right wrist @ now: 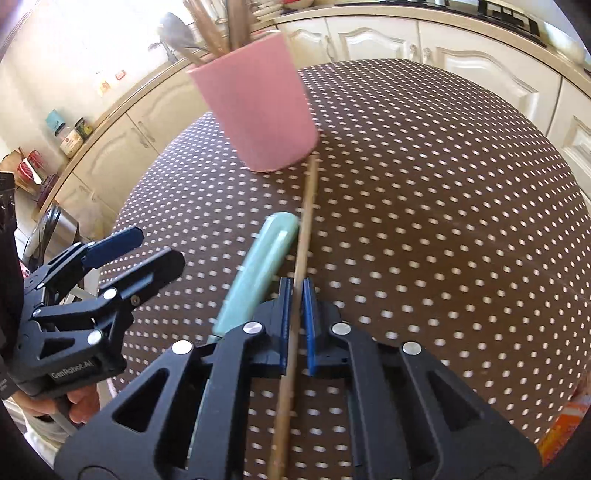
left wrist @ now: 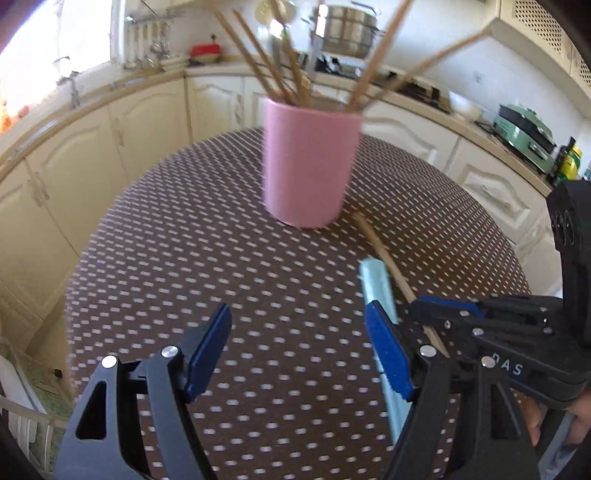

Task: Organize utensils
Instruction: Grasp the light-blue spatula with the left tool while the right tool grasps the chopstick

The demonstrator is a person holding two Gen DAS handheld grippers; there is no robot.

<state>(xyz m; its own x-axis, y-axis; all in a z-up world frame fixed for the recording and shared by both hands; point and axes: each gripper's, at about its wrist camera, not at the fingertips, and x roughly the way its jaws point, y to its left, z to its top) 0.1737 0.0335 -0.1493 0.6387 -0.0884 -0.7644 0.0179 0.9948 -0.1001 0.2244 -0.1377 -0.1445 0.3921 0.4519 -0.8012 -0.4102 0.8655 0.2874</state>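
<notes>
On the dotted table [right wrist: 424,184] | right gripper [right wrist: 294,325] clamps wooden stick [right wrist: 304,236] | left gripper [left wrist: 295,354] open — beside mint handle [left wrist: 376,284]

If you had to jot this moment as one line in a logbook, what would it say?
right gripper: shut on wooden stick | left gripper: open, empty | green utensil: flat on table | pink cup: upright

A home kitchen is shown: cream cabinets [left wrist: 92,155] are seen around the dotted tabletop [left wrist: 221,258], a steel pot [left wrist: 345,27] at twelve o'clock, and a green appliance [left wrist: 526,129] at two o'clock.
</notes>
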